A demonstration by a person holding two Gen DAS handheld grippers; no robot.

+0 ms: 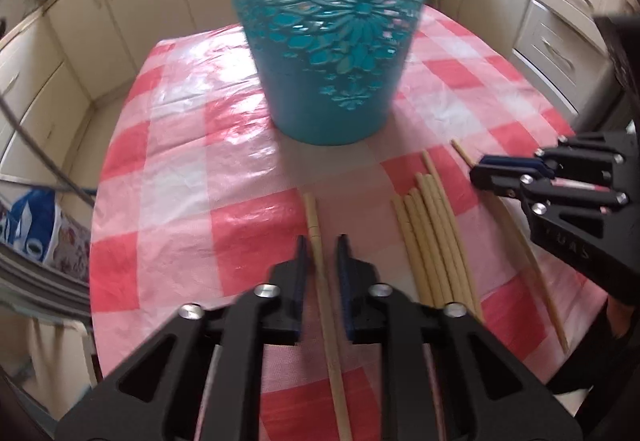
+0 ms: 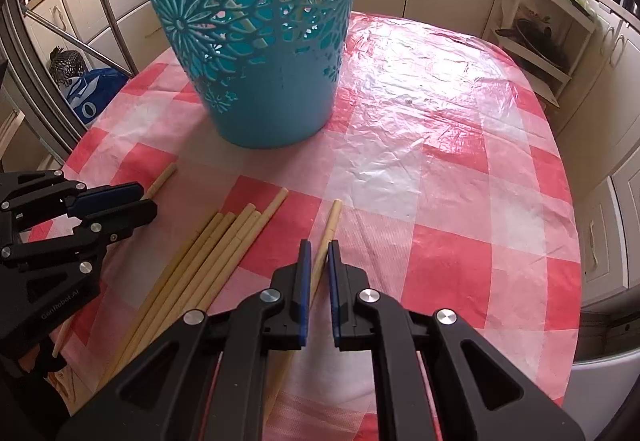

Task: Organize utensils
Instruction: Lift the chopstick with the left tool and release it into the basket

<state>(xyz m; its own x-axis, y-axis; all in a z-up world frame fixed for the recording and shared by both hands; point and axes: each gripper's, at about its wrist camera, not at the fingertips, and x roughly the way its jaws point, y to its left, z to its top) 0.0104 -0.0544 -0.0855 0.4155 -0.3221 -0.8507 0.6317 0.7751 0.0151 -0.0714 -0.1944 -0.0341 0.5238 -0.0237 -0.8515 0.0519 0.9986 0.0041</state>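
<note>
a teal basket with cut-out flowers stands upright on the tabletop, which is covered in a red and white checked cloth; through the holes a few pale sticks show inside it. in front of the basket lie wooden chopsticks. the left tongs are spread, with one chopstick lying on the cloth in the gap between the two fingers; it looks close to the left finger, but whether it touches cannot be told. to the right of it a bundle of chopsticks lies side by side, touching one another. the right tongs are only slightly apart around another single chopstick, the pads near its sides, and whether they are pinching it cannot be told. this chopstick lies just right of the bundle. in the left view the right tongs come in from the right edge over that stick.
</note>
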